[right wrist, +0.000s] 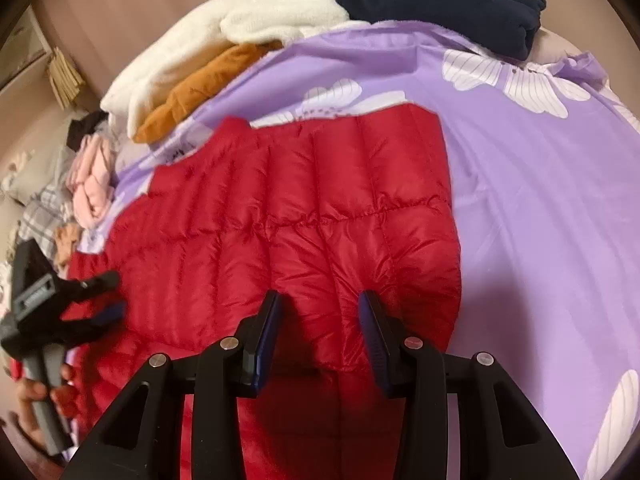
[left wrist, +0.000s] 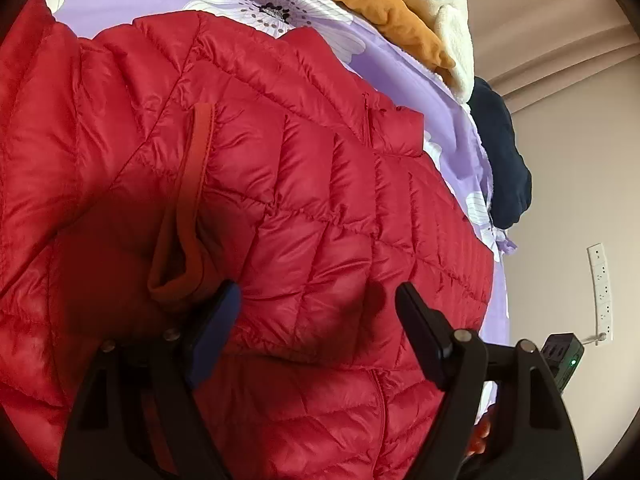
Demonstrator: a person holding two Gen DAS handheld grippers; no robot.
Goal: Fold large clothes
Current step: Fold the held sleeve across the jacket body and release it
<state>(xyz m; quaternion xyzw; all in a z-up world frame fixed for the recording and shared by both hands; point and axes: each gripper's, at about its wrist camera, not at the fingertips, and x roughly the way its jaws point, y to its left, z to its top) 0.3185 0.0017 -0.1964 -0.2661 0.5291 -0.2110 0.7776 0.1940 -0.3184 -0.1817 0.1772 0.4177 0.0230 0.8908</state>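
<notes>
A red quilted puffer jacket [left wrist: 280, 200] lies spread on a purple floral bed sheet [left wrist: 132, 4]. It also shows in the right wrist view [right wrist: 304, 208]. My left gripper [left wrist: 318, 300] is open just above the jacket's body, beside a flat red cuff or strap [left wrist: 196, 184]. It also shows at the left of the right wrist view [right wrist: 114, 294], open over the jacket. My right gripper [right wrist: 318, 304] is open, its fingers astride a puffed fold near the jacket's right edge.
A cream fleece [right wrist: 224, 40] and an orange garment [right wrist: 200, 84] are piled at the back of the bed, with a navy garment [right wrist: 440, 0] at the far edge. Pink and checked clothes [right wrist: 92, 184] lie at left. The sheet [right wrist: 540, 200] shows right of the jacket.
</notes>
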